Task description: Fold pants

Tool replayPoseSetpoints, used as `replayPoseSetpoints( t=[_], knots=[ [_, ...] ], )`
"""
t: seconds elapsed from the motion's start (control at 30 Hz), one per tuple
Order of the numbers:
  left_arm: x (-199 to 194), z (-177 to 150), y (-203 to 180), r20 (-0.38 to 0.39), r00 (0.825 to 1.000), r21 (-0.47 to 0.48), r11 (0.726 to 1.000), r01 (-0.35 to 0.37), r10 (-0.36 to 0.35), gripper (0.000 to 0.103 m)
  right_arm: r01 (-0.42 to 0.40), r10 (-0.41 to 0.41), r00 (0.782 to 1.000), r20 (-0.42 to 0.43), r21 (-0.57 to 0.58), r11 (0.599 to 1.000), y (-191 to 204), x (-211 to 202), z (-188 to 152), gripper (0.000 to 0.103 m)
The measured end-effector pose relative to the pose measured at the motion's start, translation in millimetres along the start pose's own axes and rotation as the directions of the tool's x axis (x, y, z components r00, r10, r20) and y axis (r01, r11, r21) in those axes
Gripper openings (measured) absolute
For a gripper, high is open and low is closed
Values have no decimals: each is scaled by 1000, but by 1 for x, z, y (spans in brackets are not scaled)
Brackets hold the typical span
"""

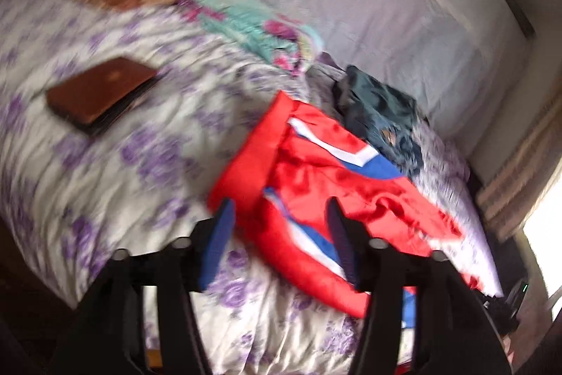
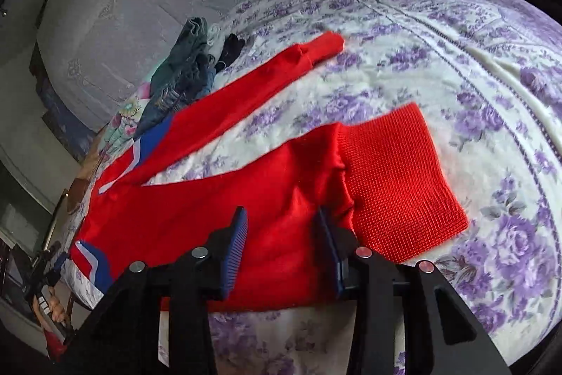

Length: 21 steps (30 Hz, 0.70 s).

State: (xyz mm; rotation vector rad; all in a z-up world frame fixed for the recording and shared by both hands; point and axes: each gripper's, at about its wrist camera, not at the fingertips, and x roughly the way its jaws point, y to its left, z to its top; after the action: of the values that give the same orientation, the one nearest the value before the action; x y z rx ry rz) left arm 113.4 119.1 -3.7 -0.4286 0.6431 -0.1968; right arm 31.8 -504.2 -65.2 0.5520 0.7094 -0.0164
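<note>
Both grippers spread, empty; red pants (image 2: pixel 217 199) flat, legs splayed, ribbed cuffs.

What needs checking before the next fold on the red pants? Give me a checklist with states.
1. Left gripper free of cloth: ok, jaws apart above the waist end.
2. Right gripper free of cloth: ok, jaws apart over the near leg.
3. Red pants lying flat: not ok, waist end rumpled.
4. Legs together: not ok, they are spread apart.
5. Near ribbed cuff flat: ok.
6. Jeans pile clear of the pants: cannot tell.
</note>
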Motion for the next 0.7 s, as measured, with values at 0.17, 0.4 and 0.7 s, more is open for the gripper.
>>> replayPoseSetpoints(
  t=[0.17,0.4,0.7],
  knots=[
    [51,-10,-19,-95,975,151,971,-184,199,77,13,-13,998,62,4,1000,8,-18,5,42],
    [21,4,-23,6,990,106,984,-141,141,78,-76,78,997,11,-142,987,62,-8,4,51],
    [91,-16,-54,-113,958,304,927,-221,265,86,-35,25,999,-44,-227,973,96,30,1,61]
  ],
)
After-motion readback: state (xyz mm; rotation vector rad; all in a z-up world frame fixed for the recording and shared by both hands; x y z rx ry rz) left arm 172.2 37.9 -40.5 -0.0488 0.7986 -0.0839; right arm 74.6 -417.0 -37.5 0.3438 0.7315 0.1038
